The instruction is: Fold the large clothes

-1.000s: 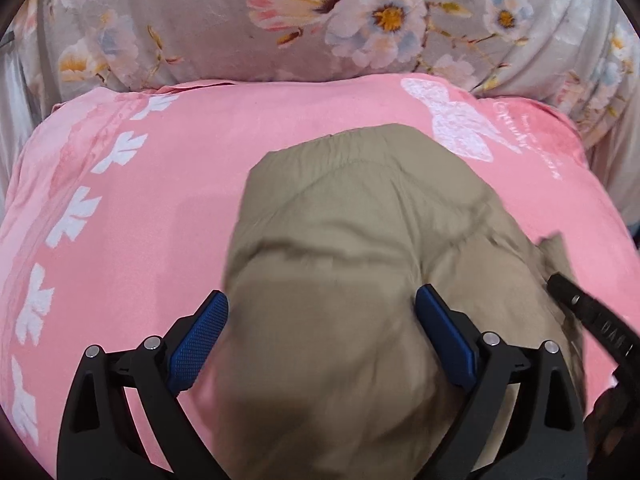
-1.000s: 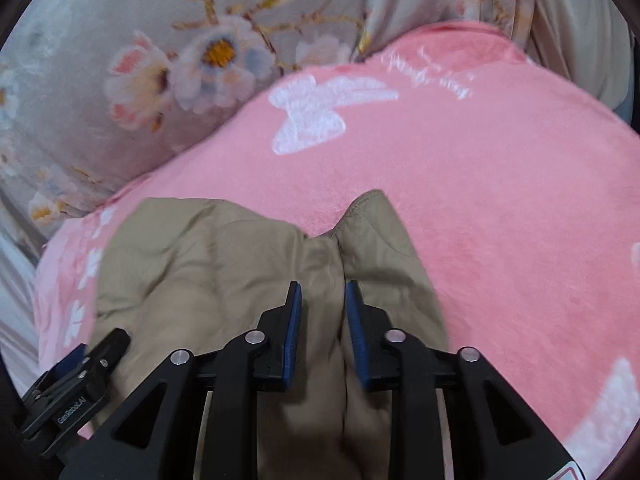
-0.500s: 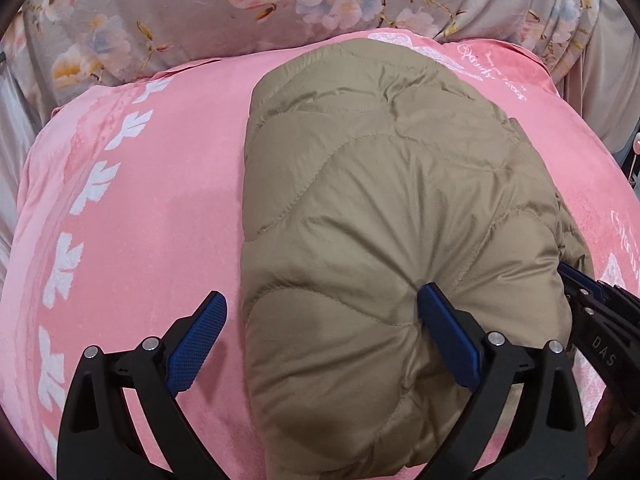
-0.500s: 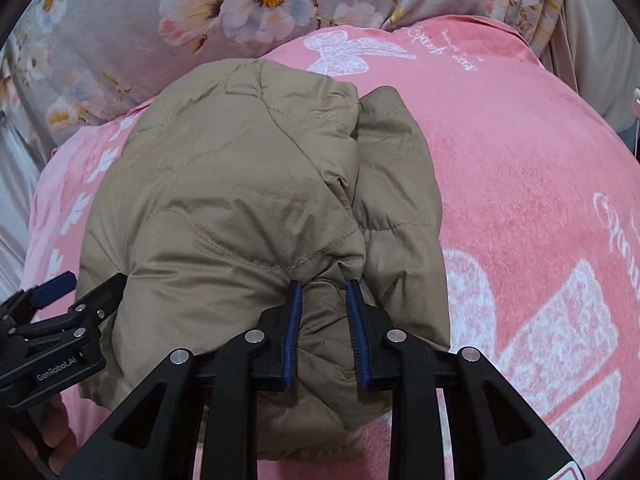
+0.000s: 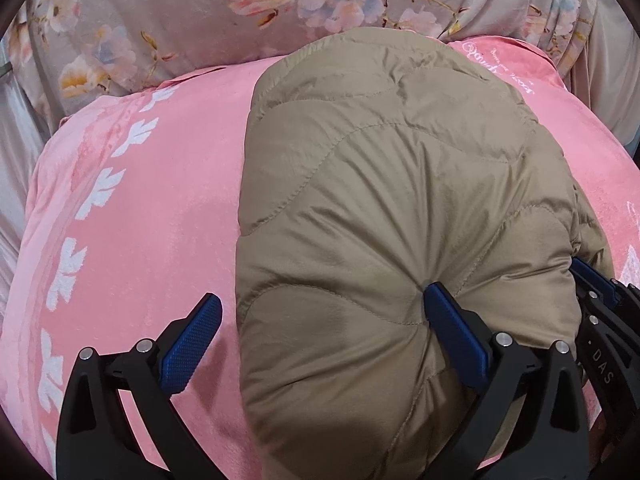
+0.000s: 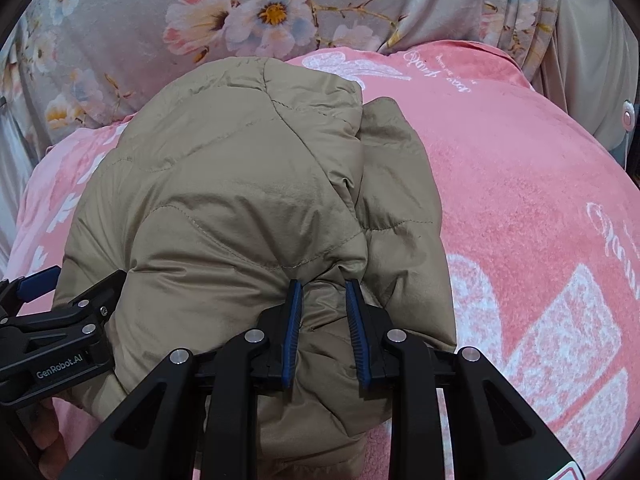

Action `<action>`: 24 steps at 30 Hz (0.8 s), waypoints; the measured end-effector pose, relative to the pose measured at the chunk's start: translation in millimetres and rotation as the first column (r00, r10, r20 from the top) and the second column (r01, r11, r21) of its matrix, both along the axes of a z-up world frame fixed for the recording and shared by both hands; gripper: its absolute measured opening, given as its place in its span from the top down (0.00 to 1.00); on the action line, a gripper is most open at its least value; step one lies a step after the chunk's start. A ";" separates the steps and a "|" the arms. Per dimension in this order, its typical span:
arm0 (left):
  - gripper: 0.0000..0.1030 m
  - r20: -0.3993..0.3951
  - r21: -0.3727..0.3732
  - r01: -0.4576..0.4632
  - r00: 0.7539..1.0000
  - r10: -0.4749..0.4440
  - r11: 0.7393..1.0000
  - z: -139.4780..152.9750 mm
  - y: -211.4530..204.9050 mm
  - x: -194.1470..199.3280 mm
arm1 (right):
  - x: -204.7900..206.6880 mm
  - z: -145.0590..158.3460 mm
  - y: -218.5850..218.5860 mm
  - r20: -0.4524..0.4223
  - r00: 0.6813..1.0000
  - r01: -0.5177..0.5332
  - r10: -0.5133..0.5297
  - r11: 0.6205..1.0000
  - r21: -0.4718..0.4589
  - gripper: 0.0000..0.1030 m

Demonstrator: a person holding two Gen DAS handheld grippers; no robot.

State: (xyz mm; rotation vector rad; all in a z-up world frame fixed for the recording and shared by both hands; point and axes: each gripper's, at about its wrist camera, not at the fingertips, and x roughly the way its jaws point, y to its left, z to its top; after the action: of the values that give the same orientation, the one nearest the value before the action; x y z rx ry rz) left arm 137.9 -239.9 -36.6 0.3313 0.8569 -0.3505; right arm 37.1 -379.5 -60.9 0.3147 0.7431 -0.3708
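Note:
A tan quilted puffer jacket (image 5: 380, 208) lies folded in a thick bundle on the pink blanket (image 5: 160, 220); it also shows in the right wrist view (image 6: 240, 200). My left gripper (image 5: 320, 320) is open wide, its right finger (image 5: 452, 320) pressing into the jacket's near edge and its left finger (image 5: 192, 336) over the blanket. My right gripper (image 6: 322, 304) is shut on a bunched fold at the jacket's near right edge. Each gripper shows at the side of the other's view.
A grey floral bedcover (image 5: 280, 8) lies beyond the blanket, also in the right wrist view (image 6: 240, 12). The pink blanket (image 6: 520, 200) with white prints stretches to the right of the jacket. A white cable end (image 6: 628, 116) hangs at the far right.
The jacket's near part was swung away over itself and now lies as a doubled bundle reaching toward the floral cover. Both grippers moved with it; the right kept its pinch, the left stayed open.

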 end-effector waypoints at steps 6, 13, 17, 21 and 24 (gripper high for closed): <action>0.04 -0.014 -0.007 -0.003 1.000 0.003 1.000 2.0 0.5 0.5 | -4.4 1.8 -3.7 0.018 1.000 -0.008 0.008 0.999 0.032 0.76; 0.05 -0.272 -0.321 -0.114 0.962 0.023 0.940 29.3 66.5 47.7 | -28.0 45.3 -64.4 0.085 0.991 0.085 -0.101 0.980 0.179 0.31; 0.05 -0.436 -0.415 -0.179 0.900 -0.022 0.892 12.0 86.0 83.0 | -11.3 6.2 -103.0 0.005 1.000 0.019 -0.025 0.870 0.493 0.31; 0.05 -0.536 -0.510 -0.197 0.834 -0.130 0.838 -11.1 85.3 89.3 | 3.9 -24.6 -96.7 -0.006 0.999 -0.037 0.054 0.760 0.649 0.31; 0.04 -0.569 -0.556 -0.173 0.792 -0.220 0.813 -23.7 72.2 84.2 | 6.2 -26.5 -85.7 0.016 0.999 -0.046 0.048 0.758 0.650 0.30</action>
State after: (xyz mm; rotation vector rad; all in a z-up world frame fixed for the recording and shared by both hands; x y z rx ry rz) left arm 222.0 -167.7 -60.3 -0.3908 1.3321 -0.7547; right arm 43.3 -465.2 -87.4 0.9589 0.8668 -0.0452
